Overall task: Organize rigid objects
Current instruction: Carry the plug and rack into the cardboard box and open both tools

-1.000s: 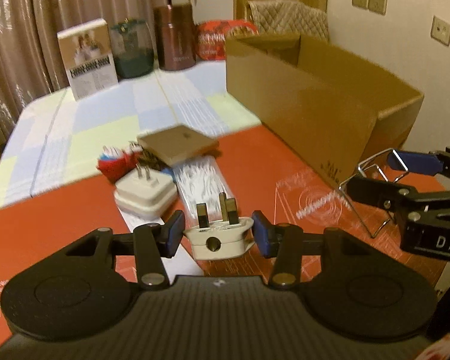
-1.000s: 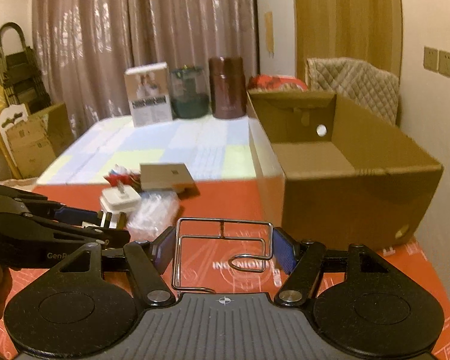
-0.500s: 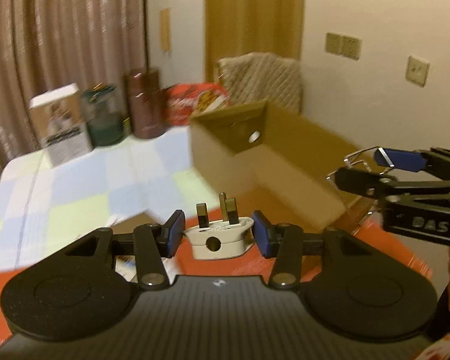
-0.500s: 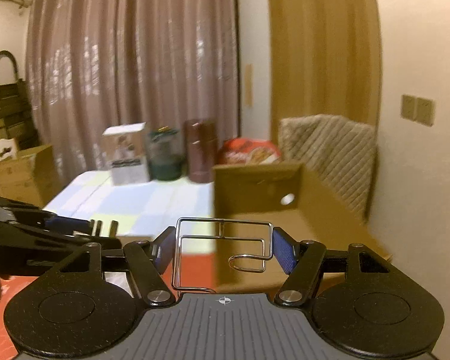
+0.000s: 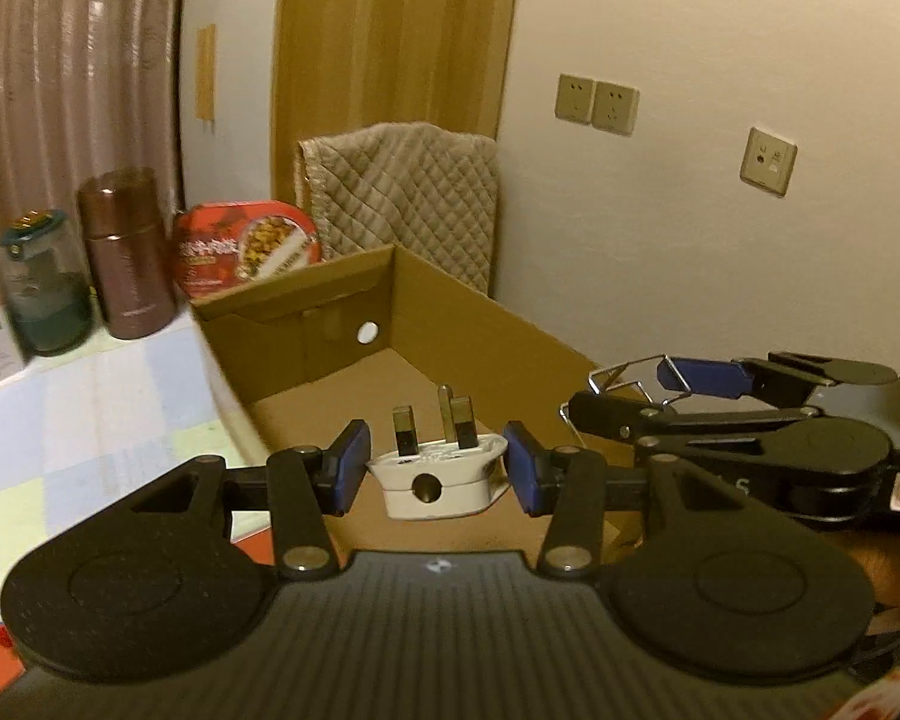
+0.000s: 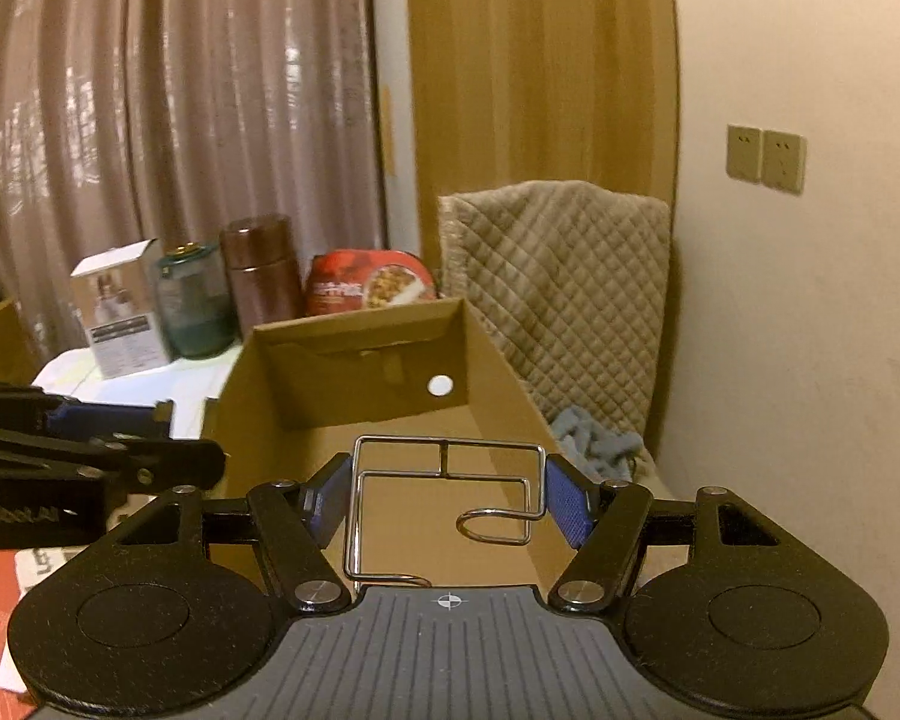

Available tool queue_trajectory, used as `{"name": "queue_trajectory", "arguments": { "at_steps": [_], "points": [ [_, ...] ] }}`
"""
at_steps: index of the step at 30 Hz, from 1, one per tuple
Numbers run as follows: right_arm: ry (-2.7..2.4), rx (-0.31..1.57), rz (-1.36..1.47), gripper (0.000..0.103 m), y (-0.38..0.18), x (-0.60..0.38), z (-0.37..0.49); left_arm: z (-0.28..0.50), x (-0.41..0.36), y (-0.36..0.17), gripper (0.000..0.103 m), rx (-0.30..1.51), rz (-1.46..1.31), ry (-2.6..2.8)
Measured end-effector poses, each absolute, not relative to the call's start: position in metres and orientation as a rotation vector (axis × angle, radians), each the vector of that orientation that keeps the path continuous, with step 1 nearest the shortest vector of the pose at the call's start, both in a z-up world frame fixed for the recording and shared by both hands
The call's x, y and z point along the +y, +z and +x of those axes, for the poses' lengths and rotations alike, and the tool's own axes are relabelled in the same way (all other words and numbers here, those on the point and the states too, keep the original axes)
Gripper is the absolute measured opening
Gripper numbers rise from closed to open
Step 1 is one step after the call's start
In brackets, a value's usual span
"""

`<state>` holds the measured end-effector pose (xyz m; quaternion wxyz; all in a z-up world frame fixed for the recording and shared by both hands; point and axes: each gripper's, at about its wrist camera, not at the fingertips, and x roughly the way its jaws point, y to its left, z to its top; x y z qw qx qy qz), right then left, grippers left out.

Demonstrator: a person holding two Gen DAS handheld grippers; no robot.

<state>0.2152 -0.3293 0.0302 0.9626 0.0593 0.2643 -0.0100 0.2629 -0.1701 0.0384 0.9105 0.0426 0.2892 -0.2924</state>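
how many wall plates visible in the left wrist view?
3. Two wall plates sit side by side on the wall right of the wooden panel; a third is lower and further right. More may lie outside the frame.

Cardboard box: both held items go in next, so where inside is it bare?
The cardboard box floor looks bare from the holed far wall toward the near end. The near end is crowded by the white plug and wire rack.
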Motion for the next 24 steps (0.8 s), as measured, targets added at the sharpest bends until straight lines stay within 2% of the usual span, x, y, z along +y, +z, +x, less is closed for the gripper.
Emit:
{"name": "queue_trajectory", "arguments": {
  "at_steps": [6, 9, 24],
  "points": [
    [-0.032, 0.549, 0.148, 0.065, 0.028, -0.340, 0.219, 0.272, -0.179, 0.019, 0.043, 0.624, 0.114, -0.606],
    [-0.035, 0.560, 0.154, 0.065, 0.026, -0.343, 0.221, 0.271, -0.176, 0.016, 0.052, 0.611, 0.123, -0.599],
    [-0.002, 0.592, 0.157, 0.065, 0.020, -0.333, 0.227, 0.251, -0.109, 0.046, 0.052, 0.589, 0.082, -0.481]
  ]
}}
